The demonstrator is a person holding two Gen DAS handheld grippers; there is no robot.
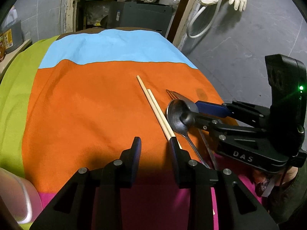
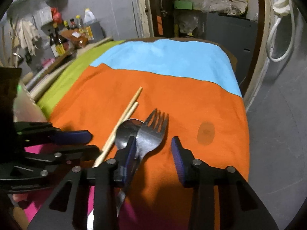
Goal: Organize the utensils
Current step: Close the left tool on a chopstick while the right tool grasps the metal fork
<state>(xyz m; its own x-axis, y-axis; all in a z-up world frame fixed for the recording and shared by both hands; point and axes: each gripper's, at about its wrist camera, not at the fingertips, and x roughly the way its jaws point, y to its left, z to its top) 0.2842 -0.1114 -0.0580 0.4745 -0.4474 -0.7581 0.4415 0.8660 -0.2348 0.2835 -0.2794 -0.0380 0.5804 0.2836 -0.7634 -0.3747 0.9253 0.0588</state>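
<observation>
While both tongs hover part open and empty, the left tongs (image 1: 154, 143) straddle the near end of the chopsticks (image 1: 153, 107), the right tongs (image 2: 153, 143) the fork (image 2: 151, 134) beside the spoon (image 2: 124, 132) on the worktop (image 2: 182, 103). Gathering seems underway; each next needs lowering, then closing.

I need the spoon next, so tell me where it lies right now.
The spoon lies on the orange band of the cloth, between the chopsticks on its left and the fork on its right, whose head overlaps its bowl in the right wrist view.
</observation>
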